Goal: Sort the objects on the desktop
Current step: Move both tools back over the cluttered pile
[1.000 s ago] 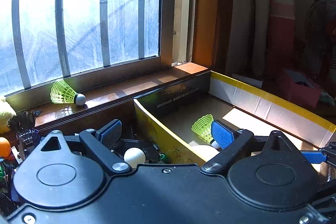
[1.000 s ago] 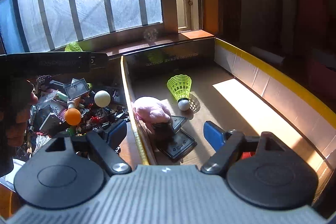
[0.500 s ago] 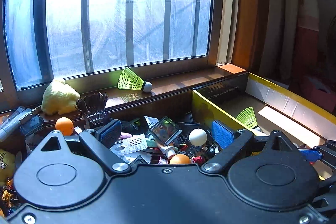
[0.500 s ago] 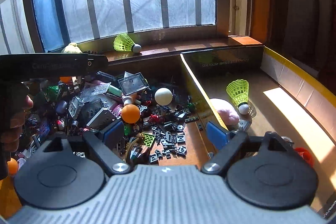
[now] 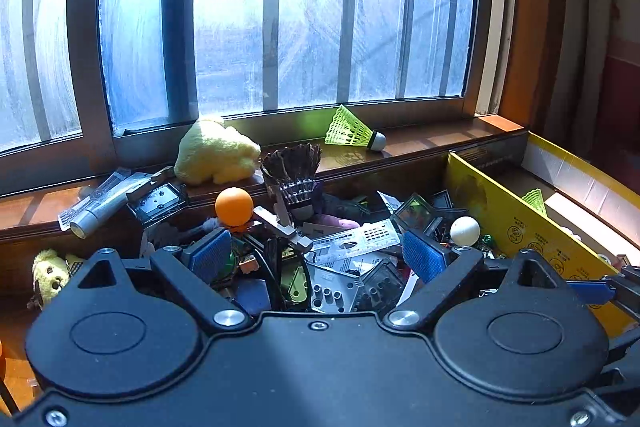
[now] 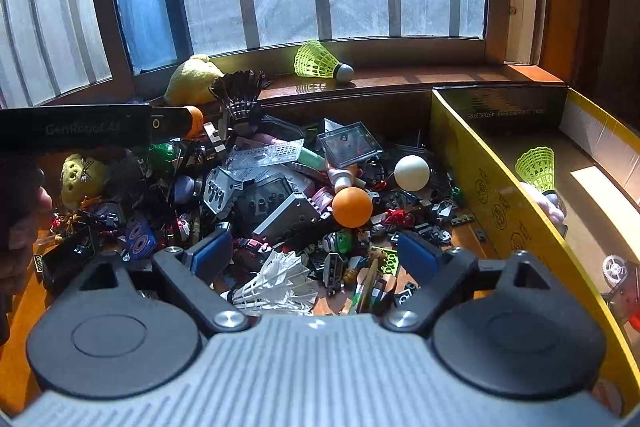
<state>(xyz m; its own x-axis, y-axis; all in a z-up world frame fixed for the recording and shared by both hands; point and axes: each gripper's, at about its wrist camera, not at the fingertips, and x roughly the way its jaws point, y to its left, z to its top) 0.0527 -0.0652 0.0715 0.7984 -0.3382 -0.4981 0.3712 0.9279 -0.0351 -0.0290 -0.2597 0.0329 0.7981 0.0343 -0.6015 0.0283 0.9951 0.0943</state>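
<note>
- Right wrist view: the right gripper point(image 6: 314, 255) is being opened over a white shuttlecock point(image 6: 276, 285) (nothing clamped).
- The left gripper point(image 5: 316, 255) is being held apart, empty, above clutter.

Wooden desk point(image 6: 16, 311), jumbled toy pile point(image 6: 256, 195), yellow box point(image 6: 480, 187) beside, white shuttlecock point(image 6: 276, 287) nearest

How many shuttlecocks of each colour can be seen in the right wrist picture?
Green: 2, the sill shuttlecock and the boxed shuttlecock
Black: 1, the black shuttlecock
White: 1, the white shuttlecock
Total: 4
</note>
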